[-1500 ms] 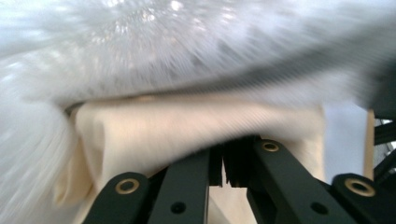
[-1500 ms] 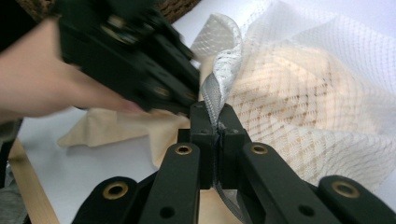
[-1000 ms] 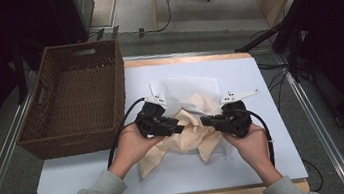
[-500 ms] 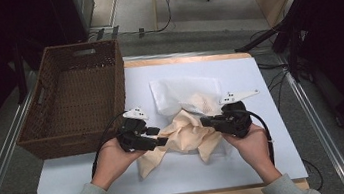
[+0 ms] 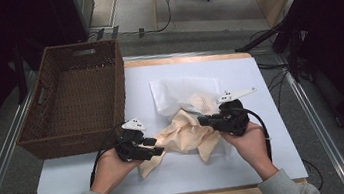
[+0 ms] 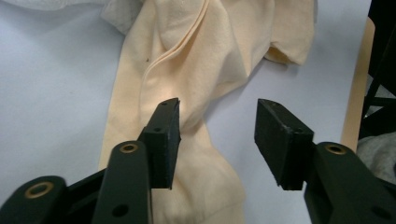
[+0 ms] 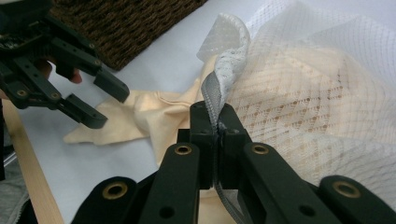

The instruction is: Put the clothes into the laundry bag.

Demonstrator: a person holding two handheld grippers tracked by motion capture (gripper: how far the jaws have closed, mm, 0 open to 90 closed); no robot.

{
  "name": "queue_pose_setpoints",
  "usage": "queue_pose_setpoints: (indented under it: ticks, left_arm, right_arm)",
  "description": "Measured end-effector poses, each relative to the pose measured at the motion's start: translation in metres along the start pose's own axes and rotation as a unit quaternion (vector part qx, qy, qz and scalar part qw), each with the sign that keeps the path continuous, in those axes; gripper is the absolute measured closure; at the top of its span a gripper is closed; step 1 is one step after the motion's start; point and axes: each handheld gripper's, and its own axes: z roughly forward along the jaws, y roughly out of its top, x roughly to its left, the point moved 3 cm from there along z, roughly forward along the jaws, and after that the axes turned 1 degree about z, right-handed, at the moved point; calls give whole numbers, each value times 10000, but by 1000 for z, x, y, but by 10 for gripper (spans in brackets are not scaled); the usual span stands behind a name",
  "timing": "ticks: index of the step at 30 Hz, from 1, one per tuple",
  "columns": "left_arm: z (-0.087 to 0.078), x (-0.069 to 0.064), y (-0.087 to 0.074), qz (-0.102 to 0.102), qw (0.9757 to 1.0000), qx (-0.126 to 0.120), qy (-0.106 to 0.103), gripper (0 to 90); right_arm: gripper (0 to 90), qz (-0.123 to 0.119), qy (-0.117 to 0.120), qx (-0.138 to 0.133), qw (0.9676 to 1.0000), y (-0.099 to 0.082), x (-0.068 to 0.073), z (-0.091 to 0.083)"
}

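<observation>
The right gripper (image 7: 217, 122) is clamped on the white mesh laundry bag's (image 7: 317, 88) rim, while the left gripper (image 6: 217, 135), jaws just closing yet still apart, straddles the peach cotton garment (image 6: 205, 56) lying half outside it, stretching forward from the jaws.

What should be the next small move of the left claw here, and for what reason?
Probably lower the left claw a little and close it on the cream cloth. Its jaws have just been closing but stand apart, with one jaw over a fold of cloth and nothing pinched. The right claw is shut on the white mesh bag edge, so the cloth likely needs the other grip.
</observation>
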Motion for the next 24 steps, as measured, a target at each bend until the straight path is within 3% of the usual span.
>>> queue_pose_setpoints:
  ticks: [5, 9, 13, 16, 19, 24]
  left_arm:
    - [12, 3, 0, 85, 9997, 166, 140, 648]
    - [4, 15, 8, -11, 9999, -115, 114, 781]
    - [5, 22, 19, -5, 9992, -176, 346, 900]
    - [14, 28, 23, -95, 9988, -161, 446, 900]
    - [29, 33, 20, -80, 9987, 89, 491, 900]
    - [49, 27, 22, -7, 9994, 246, 254, 900]
  right_arm:
    - [883, -14, -3, -21, 10000, 2, 1, 0]
    - [883, -10, -24, -42, 10000, 2, 0, -2]
    - [883, -23, -30, -8, 10000, 2, 1, 0]
    - [883, -3, -14, -2, 10000, 2, 2, 0]
    - [883, 9, -17, -17, 10000, 2, 1, -1]
    - [883, 28, -23, -25, 10000, 3, 1, -1]
